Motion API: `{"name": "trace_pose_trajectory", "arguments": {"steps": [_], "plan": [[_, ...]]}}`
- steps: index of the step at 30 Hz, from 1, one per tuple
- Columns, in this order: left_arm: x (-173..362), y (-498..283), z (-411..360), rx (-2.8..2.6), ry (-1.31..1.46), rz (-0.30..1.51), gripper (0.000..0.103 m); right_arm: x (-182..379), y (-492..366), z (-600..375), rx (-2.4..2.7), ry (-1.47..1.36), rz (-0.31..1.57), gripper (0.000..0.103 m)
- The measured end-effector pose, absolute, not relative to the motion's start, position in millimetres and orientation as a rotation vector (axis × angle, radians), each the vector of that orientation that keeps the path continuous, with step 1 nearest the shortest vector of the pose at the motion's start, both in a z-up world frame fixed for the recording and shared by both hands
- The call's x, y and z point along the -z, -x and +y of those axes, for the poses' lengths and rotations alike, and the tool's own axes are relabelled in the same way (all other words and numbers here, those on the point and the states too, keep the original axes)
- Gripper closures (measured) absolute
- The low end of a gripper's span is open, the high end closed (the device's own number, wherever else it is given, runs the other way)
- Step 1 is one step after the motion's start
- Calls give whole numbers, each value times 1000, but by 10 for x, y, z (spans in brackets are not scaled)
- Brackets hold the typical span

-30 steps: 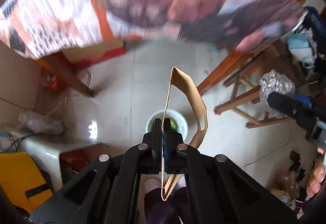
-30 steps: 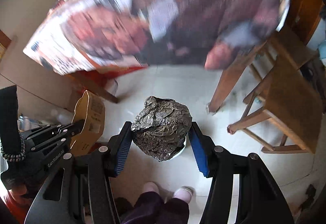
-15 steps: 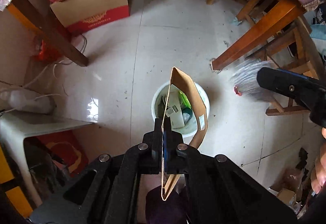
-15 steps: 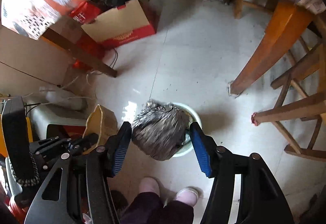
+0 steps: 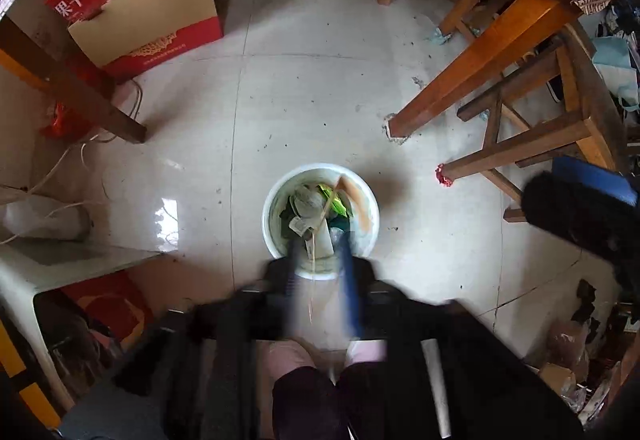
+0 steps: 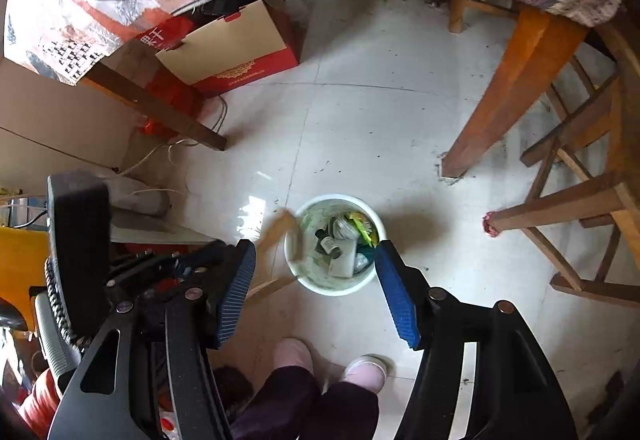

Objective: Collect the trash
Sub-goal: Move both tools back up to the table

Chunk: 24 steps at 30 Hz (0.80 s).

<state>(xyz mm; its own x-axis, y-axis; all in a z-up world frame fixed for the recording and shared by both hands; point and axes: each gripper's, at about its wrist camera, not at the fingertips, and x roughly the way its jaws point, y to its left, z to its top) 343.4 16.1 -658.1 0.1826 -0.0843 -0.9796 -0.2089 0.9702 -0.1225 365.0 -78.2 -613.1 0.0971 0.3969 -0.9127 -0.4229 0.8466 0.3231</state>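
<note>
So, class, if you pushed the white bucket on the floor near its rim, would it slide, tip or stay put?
Probably slide: the white bucket stands on glossy floor tile. It looks like thin plastic holding only light trash, so likely light. A rim-high push might tip it; low seems safer.

floor (image 5: 304, 88) — white bin (image 5: 272, 200) | red box (image 5: 160, 40) | table legs (image 5: 460, 80)

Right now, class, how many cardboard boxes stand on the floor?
1: the red-and-tan box stands at upper left, beside a dark table leg. Others may be hidden behind the furniture.
</note>
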Motion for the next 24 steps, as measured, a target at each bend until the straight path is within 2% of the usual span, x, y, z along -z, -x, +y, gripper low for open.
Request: {"name": "trace_pose_trajectory", "arguments": {"steps": [7, 11, 17, 24], "plan": [[6297, -3386, 157, -78, 271, 1375, 60, 5940, -3608, -839, -599, 8, 1341, 45], [5895, -3301, 170, -76, 230, 1358, 60, 5668, -3578, -864, -593, -8, 1332, 45], [4977, -3148, 317, -94, 215, 1286, 60, 4992, -3493, -892, -590, -22, 1290, 45], [3595, -2988, 518, -107, 188, 1128, 60, 3833, -3314, -880, -581, -1, 1172, 45]]}}
